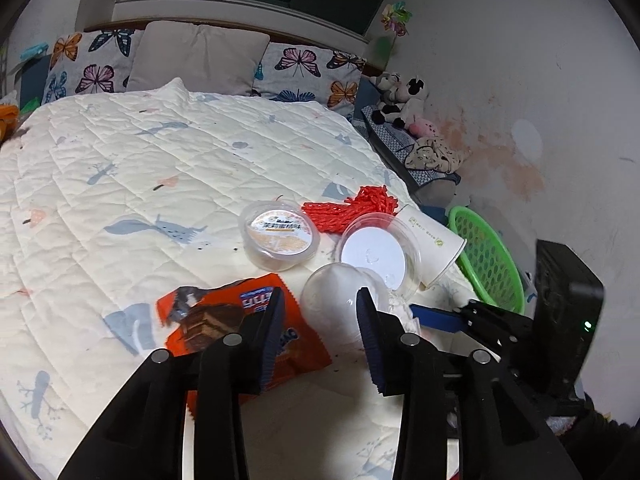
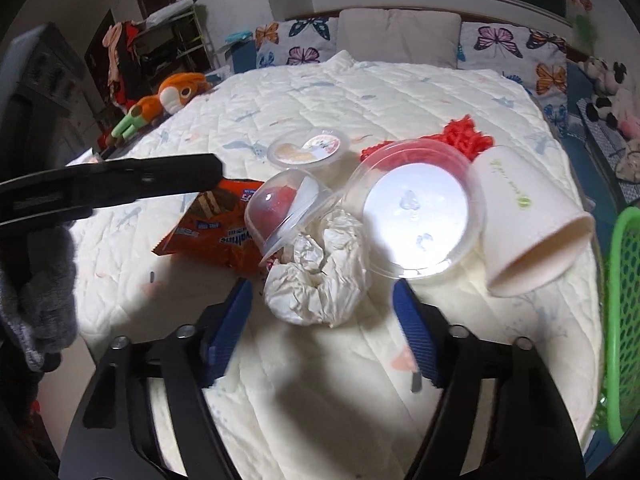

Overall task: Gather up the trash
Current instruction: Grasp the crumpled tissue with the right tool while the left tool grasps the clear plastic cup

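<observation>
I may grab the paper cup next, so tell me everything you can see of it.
The paper cup is white, with small green print on its wall. It looks empty and lies tipped on its side on the quilt, mouth toward the camera and the green basket. Its base end rests against the clear round lid. Neither gripper touches it.
</observation>
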The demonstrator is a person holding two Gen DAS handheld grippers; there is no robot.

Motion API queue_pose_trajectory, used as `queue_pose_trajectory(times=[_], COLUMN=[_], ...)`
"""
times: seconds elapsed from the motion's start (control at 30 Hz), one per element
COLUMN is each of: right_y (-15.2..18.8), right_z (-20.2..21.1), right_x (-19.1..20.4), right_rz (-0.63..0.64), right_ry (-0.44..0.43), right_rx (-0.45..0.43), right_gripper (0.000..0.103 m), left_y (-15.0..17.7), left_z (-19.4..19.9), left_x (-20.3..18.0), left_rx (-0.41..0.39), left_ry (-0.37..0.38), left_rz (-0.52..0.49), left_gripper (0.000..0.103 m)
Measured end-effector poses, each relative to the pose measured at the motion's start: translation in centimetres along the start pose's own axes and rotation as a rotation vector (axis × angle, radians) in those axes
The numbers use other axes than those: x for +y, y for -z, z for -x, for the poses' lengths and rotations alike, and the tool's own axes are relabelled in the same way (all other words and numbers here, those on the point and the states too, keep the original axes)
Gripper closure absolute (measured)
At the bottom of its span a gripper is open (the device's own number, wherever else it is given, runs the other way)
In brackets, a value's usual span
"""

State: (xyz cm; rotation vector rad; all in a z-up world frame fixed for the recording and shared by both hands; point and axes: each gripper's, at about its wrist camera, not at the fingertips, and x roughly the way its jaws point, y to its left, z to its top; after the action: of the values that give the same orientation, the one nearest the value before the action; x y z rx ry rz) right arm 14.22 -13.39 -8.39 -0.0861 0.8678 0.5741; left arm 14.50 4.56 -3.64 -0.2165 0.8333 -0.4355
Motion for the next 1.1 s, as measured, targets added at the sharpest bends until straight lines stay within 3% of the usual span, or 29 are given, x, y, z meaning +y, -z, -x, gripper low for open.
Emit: queue_pose_trajectory(times=[0.2, 0.43, 0.67, 1.1], right_y=[0.1, 1.0, 2.4, 3.4], right_z=[1.1, 3.2, 5.2, 8.2], right_x=[-0.3, -1.7, -3.4, -5.5], right_rz=[-0.010, -0.029, -0.066, -0.126], right_ry=[-0.006, -0.002, 0.015, 0.058], right_rx=[-0.018, -0.022, -0.024, -0.073], right_gripper=[0.052, 0.053, 0.053, 0.053], left_y=[0.8, 2.1, 2.8, 1.4], left_z=[0.7, 0.1, -1.1, -5.6], left_x=[-0.5, -2.3, -3.9, -5.8], left_rx=[-0.005, 0.012, 0.044, 0.077], left_ry=[-0.022, -0.048, -0.043, -0.068], left_rz=[-0.066, -0.170, -0.241, -0.271], left_gripper=[0.045, 0.040, 0.025, 0.025])
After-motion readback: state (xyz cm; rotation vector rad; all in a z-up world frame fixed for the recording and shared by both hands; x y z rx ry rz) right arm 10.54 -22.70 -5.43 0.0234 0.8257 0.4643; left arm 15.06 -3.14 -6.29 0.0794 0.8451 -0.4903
